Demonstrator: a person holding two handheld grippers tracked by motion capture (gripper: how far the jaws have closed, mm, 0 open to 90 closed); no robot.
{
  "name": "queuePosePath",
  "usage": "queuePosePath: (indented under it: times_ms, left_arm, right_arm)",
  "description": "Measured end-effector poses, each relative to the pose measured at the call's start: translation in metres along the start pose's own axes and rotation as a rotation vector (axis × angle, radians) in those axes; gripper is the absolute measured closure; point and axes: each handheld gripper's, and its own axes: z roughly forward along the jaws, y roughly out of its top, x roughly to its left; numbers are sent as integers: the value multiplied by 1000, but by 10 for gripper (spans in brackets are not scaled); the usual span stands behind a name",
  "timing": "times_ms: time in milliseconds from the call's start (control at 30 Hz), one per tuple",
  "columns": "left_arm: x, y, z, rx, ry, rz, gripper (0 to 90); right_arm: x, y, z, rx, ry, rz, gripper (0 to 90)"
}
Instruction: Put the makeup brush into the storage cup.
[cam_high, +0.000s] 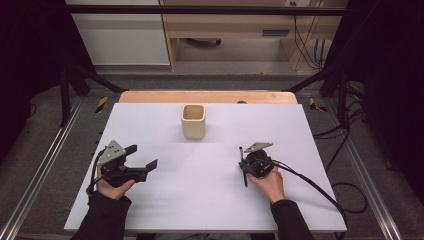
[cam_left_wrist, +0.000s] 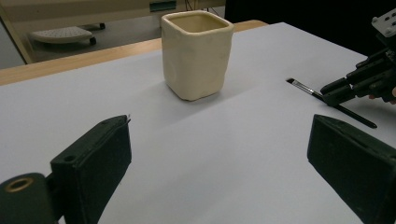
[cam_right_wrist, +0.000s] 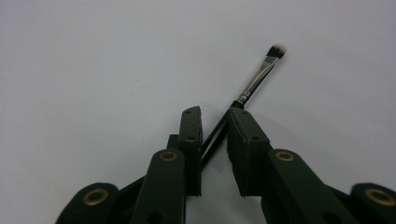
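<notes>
Brush (cam_right_wrist: 254, 81) lying flat on the white table (cam_high: 200, 200), handle running between the jaws of the right gripper (cam_right_wrist: 215, 135), bristle end poking out ahead of the tips. Jaws narrowed around the handle with a slim gap each side, can't tell if actually pinching it. From above: right gripper (cam_high: 248, 166) low over the table's right side, pointed down, right hand (cam_high: 270, 182) behind it, brush (cam_high: 243, 167) lined up roughly front to back under it. Left gripper (cam_high: 141, 161) on the left side of the table, held by the left hand (cam_high: 112, 186), jaws wide apart, nothing between them, aimed towards the middle. Cream cup (cam_high: 193, 121) upright near the far edge, centre, well apart from both grippers; in the left gripper view, cup (cam_left_wrist: 197, 53) has a squarish mouth, inside mostly hidden, contents can't tell.
</notes>
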Motion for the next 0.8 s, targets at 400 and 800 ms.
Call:
queuePosePath:
  times_ms: [400, 800]
  left_arm:
    - [-1, 0, 0, 7, -3, 7, 61]
    - [-2, 0, 1, 11, -6, 12, 62]
  right_arm:
    - [-5, -1, -4, 12, -28, -4, 826]
    - [-11, -3, -6, 8, -32, 4, 843]
